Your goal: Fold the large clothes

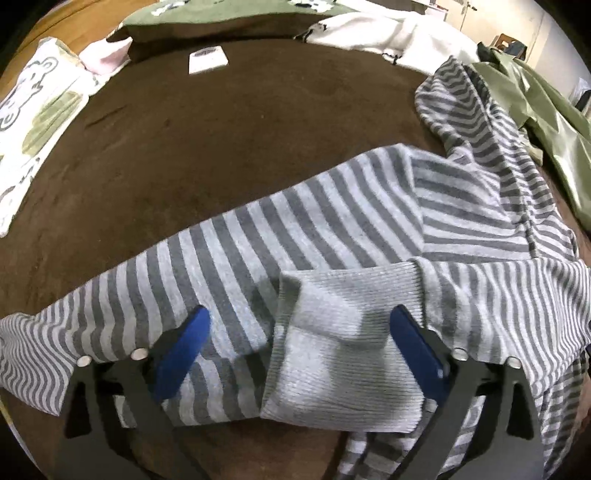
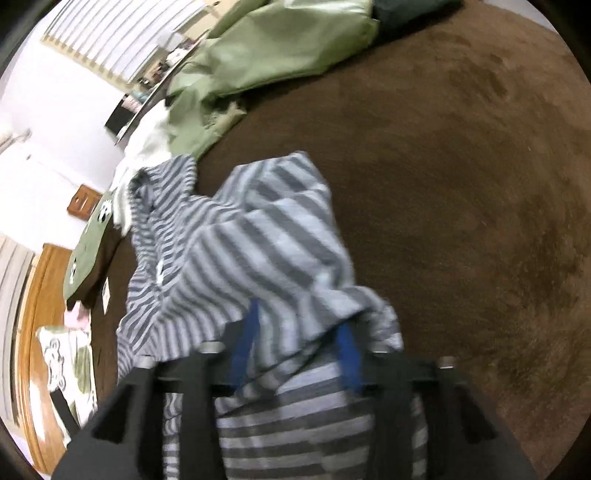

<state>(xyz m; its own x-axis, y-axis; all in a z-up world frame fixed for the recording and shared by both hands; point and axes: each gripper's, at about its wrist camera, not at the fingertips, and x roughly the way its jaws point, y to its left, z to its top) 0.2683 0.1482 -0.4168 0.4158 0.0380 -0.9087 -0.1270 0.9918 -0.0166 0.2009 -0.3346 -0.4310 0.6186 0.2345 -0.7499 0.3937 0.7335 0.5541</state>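
A grey-and-white striped garment [image 1: 332, 221] lies spread on a brown blanket [image 1: 221, 129]. Its sleeve is laid across the body, ending in a plain grey ribbed cuff [image 1: 343, 354]. My left gripper [image 1: 301, 343] hovers over that cuff with its blue pads [image 1: 184, 354] far apart, touching nothing. In the right wrist view the same striped garment [image 2: 258, 240] is bunched up and blurred. A fold of it hangs slack between the parted blue fingers [image 2: 349, 354] of my right gripper [image 2: 297, 350]. The brown blanket [image 2: 461, 184] stretches to the right.
A shiny green jacket [image 1: 546, 122] [image 2: 280, 48] lies past the striped garment, with a white garment [image 1: 388, 33] beside it. A bear-print cloth [image 1: 33, 96], a pink item [image 1: 107, 55] and a small white card [image 1: 207, 59] sit at the far left. A wooden bed frame [image 2: 33, 314] borders the blanket.
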